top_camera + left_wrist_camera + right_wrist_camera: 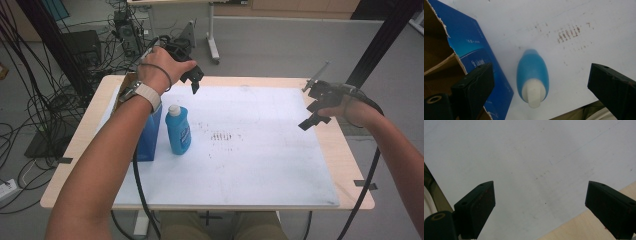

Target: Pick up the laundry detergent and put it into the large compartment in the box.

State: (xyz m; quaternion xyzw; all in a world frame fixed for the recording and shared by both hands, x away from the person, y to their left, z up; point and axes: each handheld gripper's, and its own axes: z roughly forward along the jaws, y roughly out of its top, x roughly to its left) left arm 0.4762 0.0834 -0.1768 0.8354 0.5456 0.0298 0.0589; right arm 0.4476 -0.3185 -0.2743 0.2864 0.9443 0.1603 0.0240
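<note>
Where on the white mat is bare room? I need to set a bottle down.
Free: the white mat right of the blue bottle, past the brown smudges, toward the right gripper. Crowded: the left edge, with bottle and blue box.

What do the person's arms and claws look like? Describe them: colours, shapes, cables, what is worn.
Both arms are bare, no sleeves. The left wrist wears a watch with a pale band and a thin dark loop beside it. The left claw and right claw are black, each with two flat, blocky jaws and a grey three-cornered plate on top. A black cable trails from each.
</note>
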